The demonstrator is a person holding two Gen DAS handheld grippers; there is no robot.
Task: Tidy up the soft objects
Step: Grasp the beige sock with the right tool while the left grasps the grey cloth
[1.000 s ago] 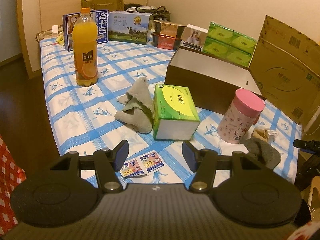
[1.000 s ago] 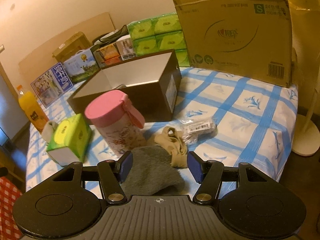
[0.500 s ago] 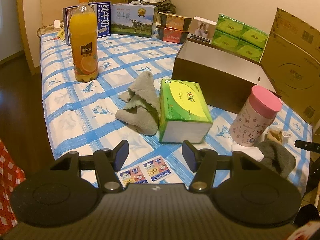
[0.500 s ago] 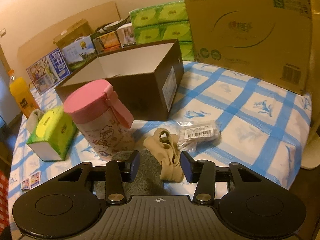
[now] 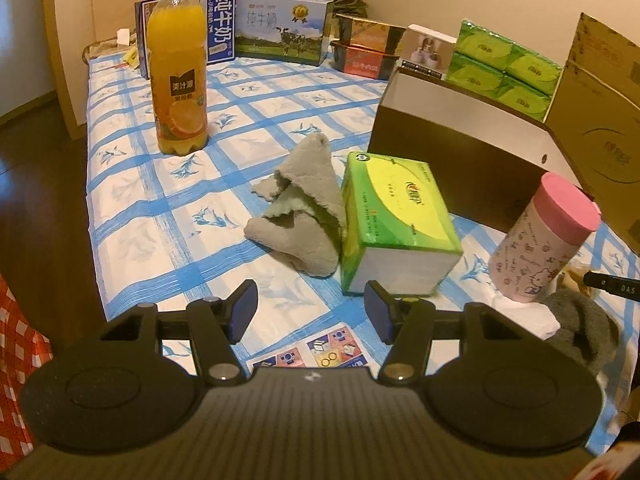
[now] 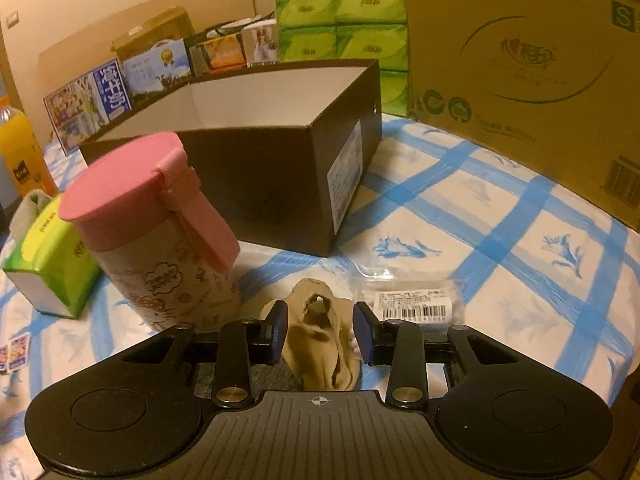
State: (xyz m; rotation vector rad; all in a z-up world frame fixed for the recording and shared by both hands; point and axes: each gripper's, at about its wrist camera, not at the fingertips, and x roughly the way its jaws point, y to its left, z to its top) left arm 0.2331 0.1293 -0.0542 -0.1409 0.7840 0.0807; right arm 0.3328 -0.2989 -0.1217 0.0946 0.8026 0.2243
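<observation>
A: Status of the right gripper (image 6: pixel 320 330)?

B: Jaws are closing around the tan sock (image 6: pixel 326 340), which is lying crumpled between the blue pads (image 6: pixel 278 330); a gap is still showing on both sides, so the pads are not yet pressing on it. The sock is resting on the blue-checked sheet (image 6: pixel 500 248), just beside the pink-lidded cup (image 6: pixel 160 232) and a clear packet with a barcode label (image 6: pixel 412 304).

A: And the left gripper (image 5: pixel 312 310)?

B: Jaws are standing apart with nothing between them, hovering over the sheet near two small printed cards (image 5: pixel 316 354).

A: Other soft items?

B: A grey-green cloth (image 5: pixel 300 208) is lying bunched and touching the side of the green tissue pack (image 5: pixel 396 224). A dark grey sock (image 5: pixel 580 328) is lying at the sheet's edge, beside the cup.

A: Surroundings?

B: An open brown box (image 6: pixel 280 160) with a white interior is standing behind the cup. An orange juice bottle (image 5: pixel 178 68) is standing upright, well apart from the cloth. A large cardboard carton (image 6: pixel 520 60) is leaning upright at the far right.
</observation>
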